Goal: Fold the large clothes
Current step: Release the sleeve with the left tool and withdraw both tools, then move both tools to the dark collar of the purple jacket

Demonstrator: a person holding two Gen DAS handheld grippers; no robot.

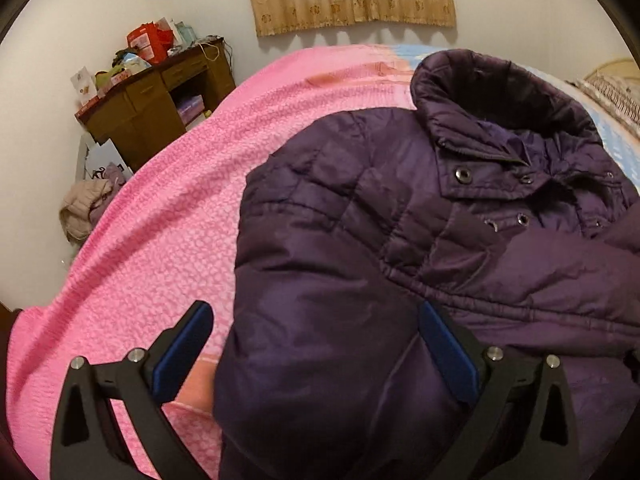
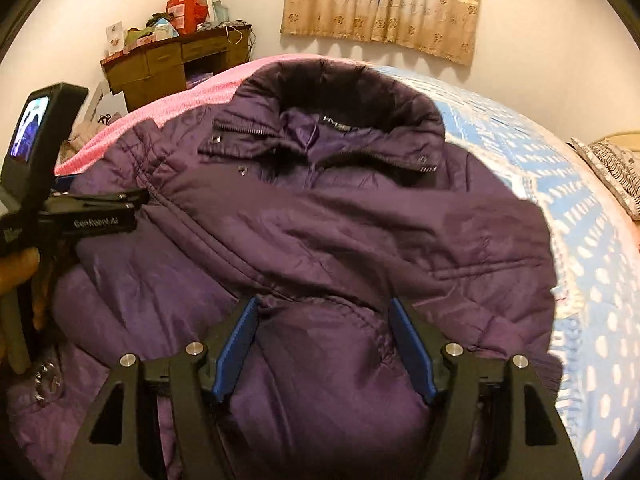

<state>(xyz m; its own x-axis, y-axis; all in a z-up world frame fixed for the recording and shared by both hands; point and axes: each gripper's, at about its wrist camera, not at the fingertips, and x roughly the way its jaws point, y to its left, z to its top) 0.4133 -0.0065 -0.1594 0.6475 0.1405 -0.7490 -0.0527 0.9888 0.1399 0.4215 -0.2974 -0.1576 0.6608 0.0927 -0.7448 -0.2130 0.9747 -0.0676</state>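
Jacket (image 1: 400,240), purple and padded, lies front-up on the bed (image 1: 152,240), collar toward the top of the frame, filling the middle and right of the left view. Both sleeves look folded across the chest, likely to narrow it for the next fold. Left claw (image 1: 316,344) gapes wide above a sleeve, gripping nothing. Right claw (image 2: 324,344) stands partly open over the lower front, fabric between its jaws but not pinched.

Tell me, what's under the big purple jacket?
The purple jacket lies on a bed: pink blanket on one side, blue patterned cover on the other. Where they meet underneath is hidden.
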